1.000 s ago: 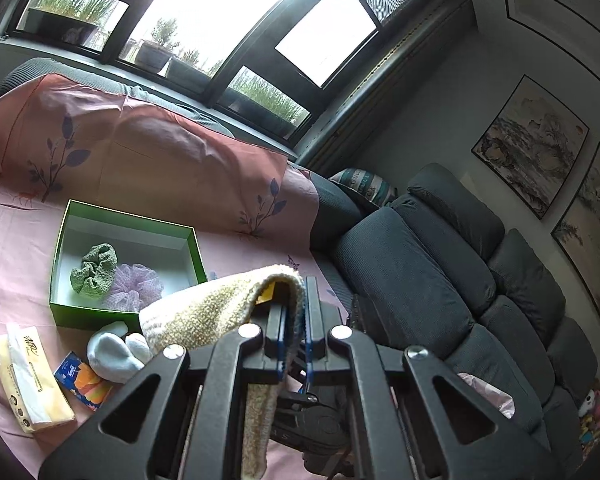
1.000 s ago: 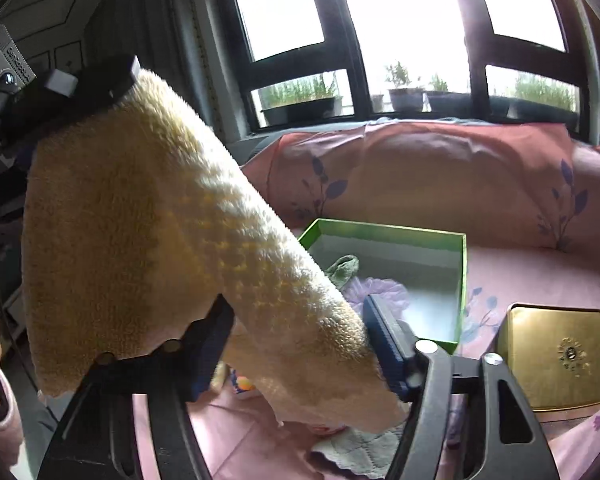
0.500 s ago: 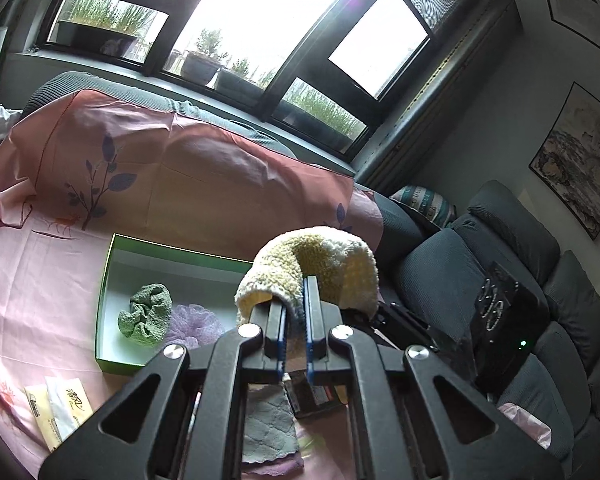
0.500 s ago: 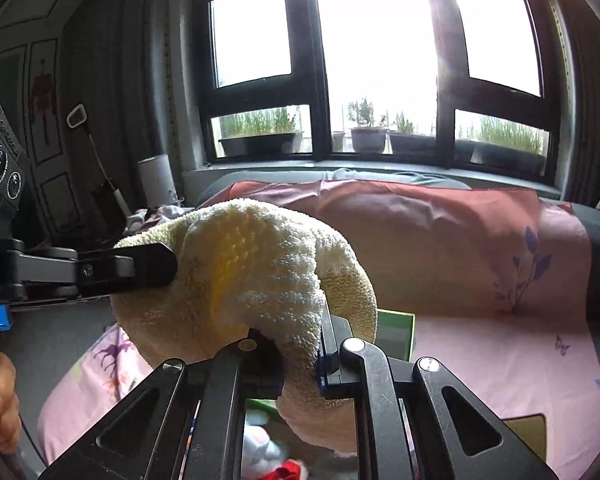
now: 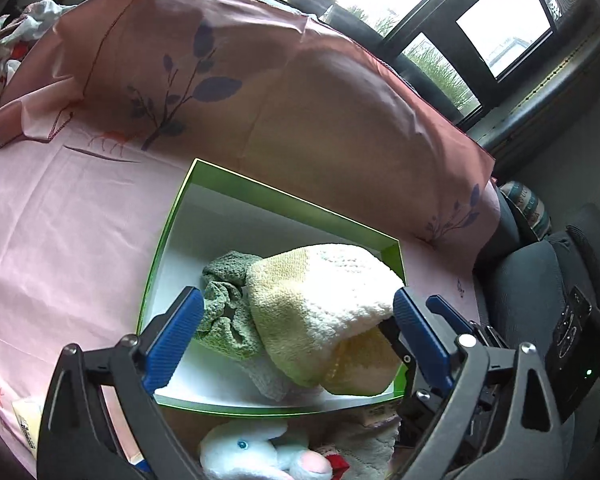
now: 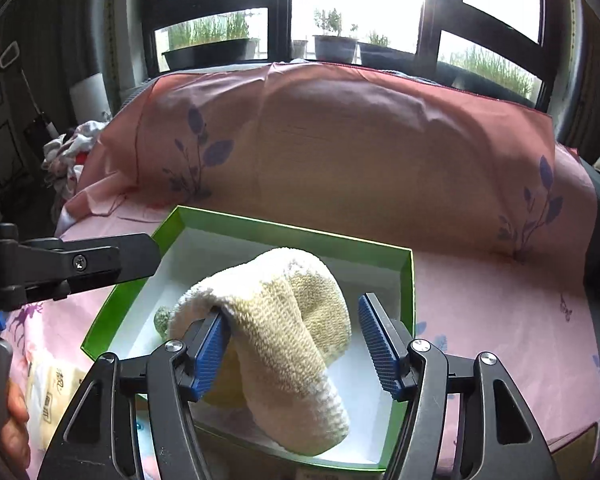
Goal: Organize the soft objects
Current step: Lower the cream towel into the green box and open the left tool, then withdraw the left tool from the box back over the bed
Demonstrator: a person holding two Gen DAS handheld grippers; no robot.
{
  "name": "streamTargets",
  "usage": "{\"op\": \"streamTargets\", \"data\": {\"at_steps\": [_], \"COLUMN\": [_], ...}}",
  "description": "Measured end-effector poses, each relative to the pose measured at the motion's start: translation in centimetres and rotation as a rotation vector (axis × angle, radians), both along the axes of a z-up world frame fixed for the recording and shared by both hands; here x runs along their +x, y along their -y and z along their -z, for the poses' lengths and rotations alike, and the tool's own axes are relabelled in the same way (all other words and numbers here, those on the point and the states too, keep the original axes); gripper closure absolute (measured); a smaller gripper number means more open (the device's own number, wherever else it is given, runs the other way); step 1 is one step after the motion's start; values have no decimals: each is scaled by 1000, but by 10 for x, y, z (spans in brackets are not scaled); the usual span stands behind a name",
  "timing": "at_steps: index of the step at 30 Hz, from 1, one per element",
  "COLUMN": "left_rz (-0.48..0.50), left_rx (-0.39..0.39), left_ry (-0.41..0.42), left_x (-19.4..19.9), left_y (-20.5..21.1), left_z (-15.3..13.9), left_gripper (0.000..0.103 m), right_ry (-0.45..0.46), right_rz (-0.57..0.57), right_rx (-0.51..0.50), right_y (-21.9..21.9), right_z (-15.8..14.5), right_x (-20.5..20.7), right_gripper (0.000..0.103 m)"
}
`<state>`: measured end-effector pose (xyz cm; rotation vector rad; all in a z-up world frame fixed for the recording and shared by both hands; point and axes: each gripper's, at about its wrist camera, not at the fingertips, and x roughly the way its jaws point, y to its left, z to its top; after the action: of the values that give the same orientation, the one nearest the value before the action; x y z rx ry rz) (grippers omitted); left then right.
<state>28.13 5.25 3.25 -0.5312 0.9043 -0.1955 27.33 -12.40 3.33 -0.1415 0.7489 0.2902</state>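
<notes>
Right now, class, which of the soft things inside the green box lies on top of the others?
The cream-yellow knitted towel: it is folded into a mound over the green crocheted scrunchie, which peeks out from under its left edge.

Nubbly knitted towel (image 5: 320,304) – matt card box (image 5: 292,208) – smooth pink cloth (image 5: 72,216).

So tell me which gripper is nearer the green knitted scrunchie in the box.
Left. The left gripper has one finger beside the green scrunchie. The right gripper straddles the cream towel covering it.
</notes>
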Motion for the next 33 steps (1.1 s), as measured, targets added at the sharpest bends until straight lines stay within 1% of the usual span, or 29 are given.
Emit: {"op": "streamTargets", "data": {"at_steps": [2, 4, 9, 12, 14, 17, 19, 22, 24, 27, 30, 33], "left_rz": [-2, -2, -5, 8, 15, 29, 36, 53, 70, 101, 127, 140], "left_rx": [10, 19, 57, 59, 77, 87, 74, 62, 82, 110, 160, 190], "left_ry": [-10, -3, 6, 24, 30, 33, 20, 17, 19, 20, 23, 23], "left_x": [-2, -10, -31, -49, -65, -91, -108, -135, -152, -176, -199, -218], "left_y": [-2, -4, -6, -5, -2, 0, 1, 5, 12, 22, 34, 44], "left_z": [0, -5, -19, -28, -32, -34, -31, -28, -25, -18, -7, 7], "left_gripper": [6, 0, 1, 1, 1, 1, 1, 1, 1, 1, 1, 1], "right_ry": [6, 4, 13, 15, 12, 9, -1, -17, -25, -46, -54, -69], "right_rz": [-2, 1, -5, -31, -60, -95, -118, -115, -111, -103, -93, -80], "right_rx": [11, 11, -16, 32, 57, 70, 71, 54, 38, 39, 37, 46], "right_y": [5, 9, 16, 23, 29, 36, 42, 52, 56, 63, 69, 74], "right_z": [-2, -5, -24, -34, -34, -26, -17, -2, 7, 18, 26, 33], "right_x": [-5, -8, -27, -50, -71, -106, -129, -160, -177, -199, -216, -229], "right_gripper": [39, 39, 39, 39, 38, 37, 37, 37, 37, 37, 37, 37]}}
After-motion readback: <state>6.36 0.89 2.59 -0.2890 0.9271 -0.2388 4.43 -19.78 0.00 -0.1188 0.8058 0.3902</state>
